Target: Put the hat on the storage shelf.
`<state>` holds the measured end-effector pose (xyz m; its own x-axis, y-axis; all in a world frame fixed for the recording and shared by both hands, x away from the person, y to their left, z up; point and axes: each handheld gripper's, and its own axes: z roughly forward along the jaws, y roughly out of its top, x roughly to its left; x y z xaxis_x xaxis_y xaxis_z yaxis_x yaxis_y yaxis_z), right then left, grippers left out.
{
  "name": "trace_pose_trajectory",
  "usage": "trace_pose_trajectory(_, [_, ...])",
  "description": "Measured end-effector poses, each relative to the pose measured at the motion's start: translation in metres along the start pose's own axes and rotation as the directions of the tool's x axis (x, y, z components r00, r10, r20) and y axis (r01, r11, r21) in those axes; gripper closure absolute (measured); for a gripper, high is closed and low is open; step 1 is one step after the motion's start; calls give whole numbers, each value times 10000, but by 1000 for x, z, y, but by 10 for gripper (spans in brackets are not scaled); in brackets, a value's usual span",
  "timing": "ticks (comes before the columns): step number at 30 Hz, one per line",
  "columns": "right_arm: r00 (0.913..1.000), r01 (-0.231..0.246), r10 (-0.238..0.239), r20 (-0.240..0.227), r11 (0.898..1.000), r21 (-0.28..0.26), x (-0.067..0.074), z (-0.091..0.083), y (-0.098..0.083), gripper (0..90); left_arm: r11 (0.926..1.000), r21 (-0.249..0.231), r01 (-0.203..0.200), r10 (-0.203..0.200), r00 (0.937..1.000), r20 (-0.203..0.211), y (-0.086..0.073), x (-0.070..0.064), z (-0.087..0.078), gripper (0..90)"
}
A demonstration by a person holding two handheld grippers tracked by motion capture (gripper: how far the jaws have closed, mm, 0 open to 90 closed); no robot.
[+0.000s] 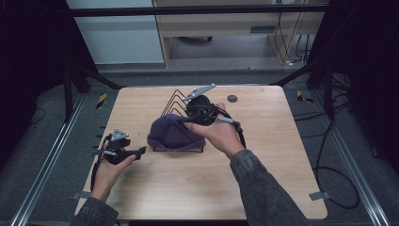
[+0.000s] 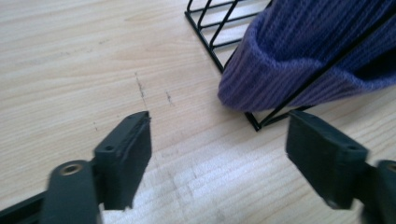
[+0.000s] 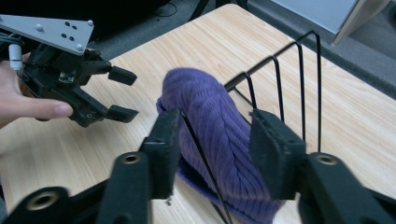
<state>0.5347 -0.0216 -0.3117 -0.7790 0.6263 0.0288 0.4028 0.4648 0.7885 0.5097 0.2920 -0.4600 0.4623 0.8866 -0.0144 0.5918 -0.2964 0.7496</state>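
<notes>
Pale wooden table (image 1: 263, 141), grey floor (image 1: 357, 141), black wire rack (image 1: 175, 101), purple beanie (image 1: 171, 133)

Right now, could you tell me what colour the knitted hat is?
Purple; the knitted hat shows best in the right gripper view.

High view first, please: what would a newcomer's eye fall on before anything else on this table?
Most striking is the purple knitted hat draped over the black wire rack near the middle of the wooden table. The right gripper hovers right over the hat with its jaws apart on either side of the knit. The left gripper sits open, just left of the rack and clear of it.
</notes>
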Motion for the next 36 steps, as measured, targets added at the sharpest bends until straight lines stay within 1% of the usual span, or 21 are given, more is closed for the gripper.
trace_pose_trajectory(3, [9999,-145,146,46,9998,-154,-3,-6,-5,453,9999,158,62,-62,10000,28,-4,-1,-1,125])
trace_pose_trajectory(4, [9999,-145,146,46,9998,-154,-3,-6,-5,453,9997,217,92,-94,9999,60,-5,-1,-1,125])
trace_pose_trajectory(5, [9997,-212,216,142,9995,-237,-5,-10,-8,428,9996,231,131,-133,9999,75,-6,-1,-2,102])
trace_pose_trajectory(7, [9996,-218,223,198,9994,-252,-6,-12,-10,416,9995,278,179,-181,9998,77,-8,0,-2,96])
trace_pose_trajectory(8, [9994,-231,237,255,9994,-244,-8,-14,-12,402,9994,304,178,-183,9997,139,-9,0,-2,89])
trace_pose_trajectory(10, [9990,-302,311,328,9992,-264,-10,-19,-15,377,9994,346,77,-92,9991,423,-10,-1,-1,64])
trace_pose_trajectory(12, [9983,-396,409,421,9988,-301,-14,-26,-20,354,9991,406,-89,74,9992,383,-11,-2,-1,59])
trace_pose_trajectory(14, [9968,-590,611,508,9974,-401,-18,-33,-27,336,9988,465,-147,131,9993,340,-11,-2,-1,58])
trace_pose_trajectory(16, [9951,-748,780,605,9958,-523,-22,-39,-34,317,9982,590,-148,128,9993,344,-12,-1,1,59])
trace_pose_trajectory(19, [9918,-1010,1048,728,9934,-542,-29,-47,-45,268,9970,764,-143,121,9995,291,-14,2,1,59])
trace_pose_trajectory(21, [9891,-1149,1195,861,9917,-571,-34,-51,-50,239,9966,816,-66,44,9996,270,-14,3,1,64])
trace_pose_trajectory(24, [9848,-1331,1397,1031,9887,-683,-40,-57,-57,181,9951,983,-67,51,9999,157,-15,5,1,71])
trace_pose_trajectory(27, [9811,-1338,1440,1295,9874,-841,-45,-65,-64,140,9949,1004,-20,17,10000,32,-17,8,1,71])
trace_pose_trajectory(31, [9757,-1273,1438,1651,9861,-1066,-53,-78,-73,113,9932,1166,24,-32,10000,62,-21,9,1,71])
trace_pose_trajectory(33, [9738,-1332,1538,1677,9828,-1281,-58,-84,-80,104,9929,1185,-51,48,10000,30,-21,9,0,71])
trace_pose_trajectory(36, [9701,-1477,1710,1723,9791,-1398,-66,-93,-93,95,9929,1186,-79,82,10000,-20,-21,10,0,66])
